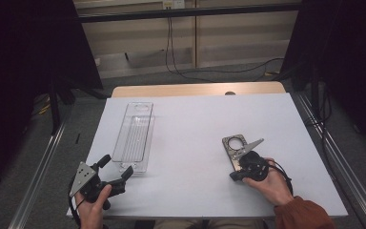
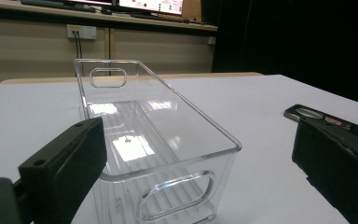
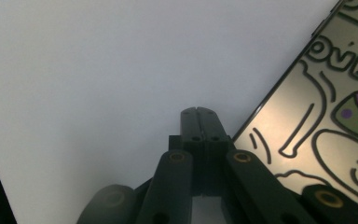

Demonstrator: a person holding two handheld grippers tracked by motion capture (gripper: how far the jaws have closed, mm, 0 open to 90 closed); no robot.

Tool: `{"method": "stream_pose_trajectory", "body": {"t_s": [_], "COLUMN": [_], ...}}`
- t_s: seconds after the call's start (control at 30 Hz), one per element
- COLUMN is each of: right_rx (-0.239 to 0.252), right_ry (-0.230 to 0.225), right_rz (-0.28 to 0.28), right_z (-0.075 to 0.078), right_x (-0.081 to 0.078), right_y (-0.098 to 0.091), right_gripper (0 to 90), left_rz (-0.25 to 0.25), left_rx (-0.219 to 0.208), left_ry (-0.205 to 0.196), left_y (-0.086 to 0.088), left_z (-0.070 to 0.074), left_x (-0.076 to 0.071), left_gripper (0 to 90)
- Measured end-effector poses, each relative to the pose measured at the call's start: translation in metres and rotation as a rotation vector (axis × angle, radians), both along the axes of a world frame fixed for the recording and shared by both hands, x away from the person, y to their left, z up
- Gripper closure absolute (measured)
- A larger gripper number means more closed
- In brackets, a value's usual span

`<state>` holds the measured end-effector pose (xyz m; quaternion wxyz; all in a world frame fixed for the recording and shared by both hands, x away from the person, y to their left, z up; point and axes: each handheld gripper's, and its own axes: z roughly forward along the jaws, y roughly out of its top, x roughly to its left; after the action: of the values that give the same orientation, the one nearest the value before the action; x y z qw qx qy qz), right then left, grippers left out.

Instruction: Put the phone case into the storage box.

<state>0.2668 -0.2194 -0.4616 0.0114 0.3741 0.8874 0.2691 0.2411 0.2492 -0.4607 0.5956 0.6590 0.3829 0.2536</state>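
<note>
A person sits at a table with a white top point(image 1: 195, 119); each hand holds a black gripper.

The left gripper point(image 1: 116, 168) is near the left front corner of the table; its two jaws stand wide apart with nothing between them; in the left gripper view they rise at the two bottom corners, and the near end of a clear plastic box point(image 2: 158, 140) sits in the gap ahead of them, not touched. The box is long and thin, with a handle hole at each short end; it lies on the left half of the table, its long side running away from the person; it looks empty, though the see-through plastic makes that a bit hard to tell.

The right gripper point(image 1: 233, 175) is on the right half of the table, low over the white top; in the right gripper view its jaws point(image 3: 199, 122) are pressed tight together with nothing pinched between them. Just beside them lies a flat phone case point(image 3: 317, 121) with cartoon drawings on its shiny back; in the high view the case point(image 1: 232, 145) lies flat on the table just past the right hand, partly under the gripper's grey plate point(image 1: 250, 144); the jaw tips sit close to the case's edge, but whether they touch it cannot be told.

The box and the case are well apart.
</note>
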Motion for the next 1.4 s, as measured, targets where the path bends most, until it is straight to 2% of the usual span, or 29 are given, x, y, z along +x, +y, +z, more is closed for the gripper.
{"method": "stream_pose_trajectory", "body": {"t_s": [0.3, 0.33, 0.4, 0.43, 0.5, 0.53, 0.8, 0.9, 0.97, 1.03, 1.17, 1.4], "right_rx": [0.014, 0.012, 0.011, 0.007, 0.008, 0.008, 0.012, 0.001, 0.015, 0.011, 0.013, 0.018], "right_ry": [0.005, 0.016, -0.002, 0.007, -0.006, 0.004, -0.003, -0.001, -0.003, -0.005, -0.005, -0.012], "right_rz": [-0.029, -0.038, -0.027, -0.04, -0.042, -0.054, -0.063, -0.089, -0.085, -0.087, -0.088, -0.101], "right_z": [-0.001, -0.001, -0.001, -0.001, -0.001, -0.001, -0.002, -0.001, -0.002, -0.002, -0.002, -0.002], "right_x": [0.003, 0.002, 0.004, 0.003, 0.003, 0.003, 0.004, 0.005, 0.006, 0.006, 0.006, 0.004], "right_y": [-0.01, -0.011, -0.012, -0.011, -0.013, -0.014, -0.019, -0.02, -0.023, -0.022, -0.023, -0.023], "right_gripper": [90.0, 90.0, 90.0, 90.0, 90.0, 90.0, 90.0, 90.0, 90.0, 90.0, 90.0, 90.0], "left_rz": [0.003, 0.006, 0.01, 0.01, 0.002, 0.002, 0.005, 0.012, 0.012, 0.005, 0.012, 0.011], "left_rx": [-0.015, -0.013, -0.011, -0.01, -0.009, -0.01, -0.015, -0.019, -0.027, -0.013, -0.032, -0.027], "left_ry": [-0.001, -0.002, 0.0, -0.001, -0.001, -0.001, 0.0, -0.003, -0.004, -0.005, -0.004, -0.003], "left_y": [-0.001, -0.001, -0.001, -0.001, 0.0, 0.0, -0.001, -0.001, -0.003, -0.003, -0.002, -0.002], "left_z": [0.0, 0.001, 0.001, 0.001, 0.001, 0.001, 0.0, 0.001, 0.001, 0.001, 0.001, 0.001], "left_x": [-0.001, -0.001, -0.001, -0.001, -0.001, -0.001, -0.001, 0.0, 0.002, 0.002, 0.001, 0.001], "left_gripper": [3.1, 3.1, 3.1, 3.1, 3.1, 3.1, 3.1, 3.1, 3.2, 3.1, 3.1, 3.1]}}
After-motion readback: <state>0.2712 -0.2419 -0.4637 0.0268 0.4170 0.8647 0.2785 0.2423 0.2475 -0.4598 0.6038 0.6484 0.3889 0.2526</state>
